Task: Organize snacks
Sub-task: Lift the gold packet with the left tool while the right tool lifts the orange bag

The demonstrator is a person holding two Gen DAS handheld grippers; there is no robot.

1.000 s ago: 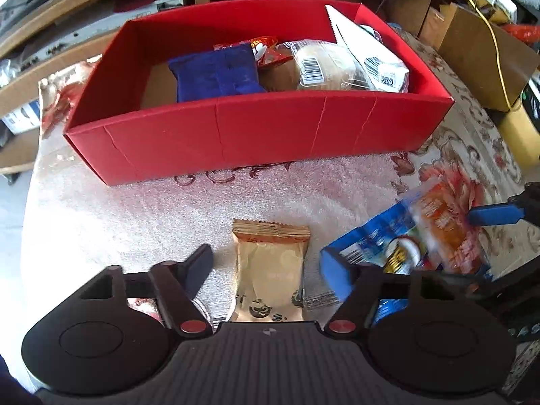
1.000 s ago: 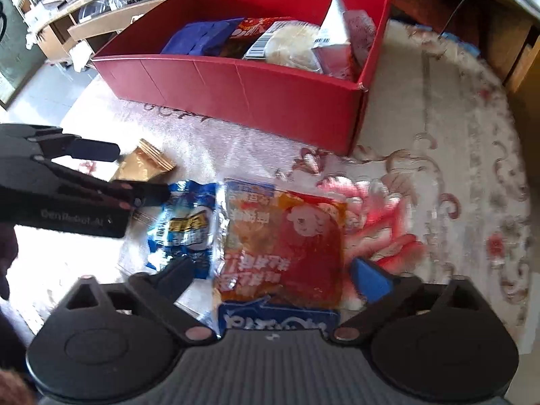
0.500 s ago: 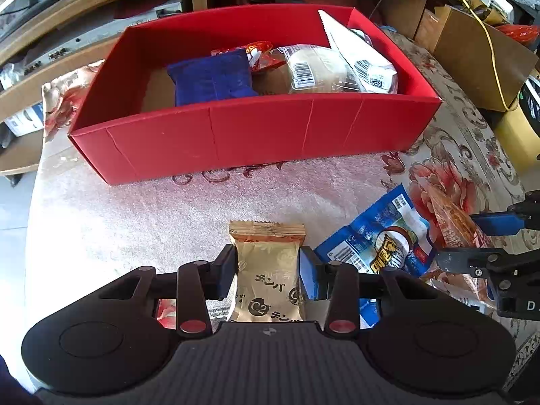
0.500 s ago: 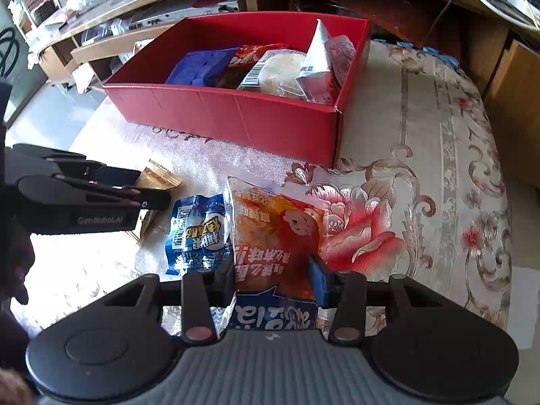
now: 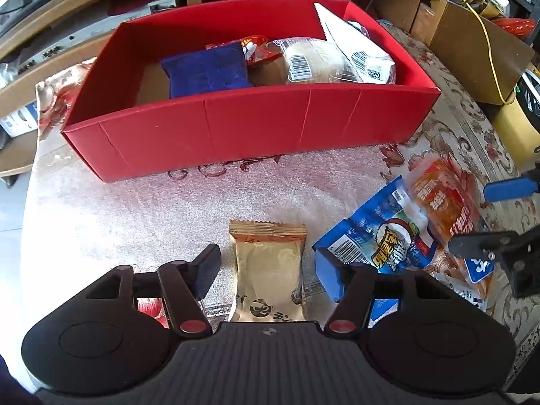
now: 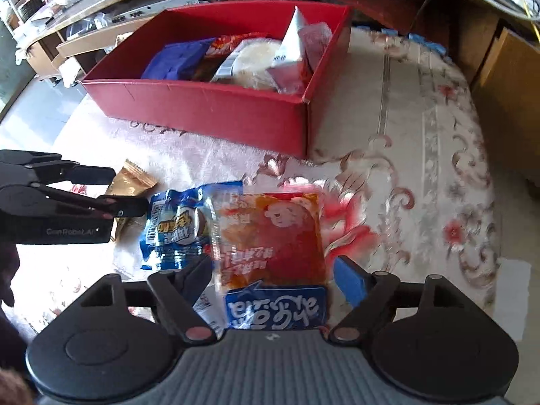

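Grippers point(image 5: 266, 271) point(image 6: 271, 278) straddle gold packet point(image 5: 268, 270) and, apparently, orange packet point(image 6: 270, 239).

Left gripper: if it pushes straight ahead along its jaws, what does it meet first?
The gold snack packet, already lying between the open jaws of the left gripper. Beyond it is bare tablecloth, then probably the red box front wall, though height is unclear.

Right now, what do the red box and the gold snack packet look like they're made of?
The red box looks like thin cardboard with a matte red coating: flat folded walls, pale crease lines and a brown bare floor inside. The gold snack packet looks like metallised plastic film, slightly glossy, with a crimped, ridged seal along its top edge. Foil or plain plastic, I can't say for sure.
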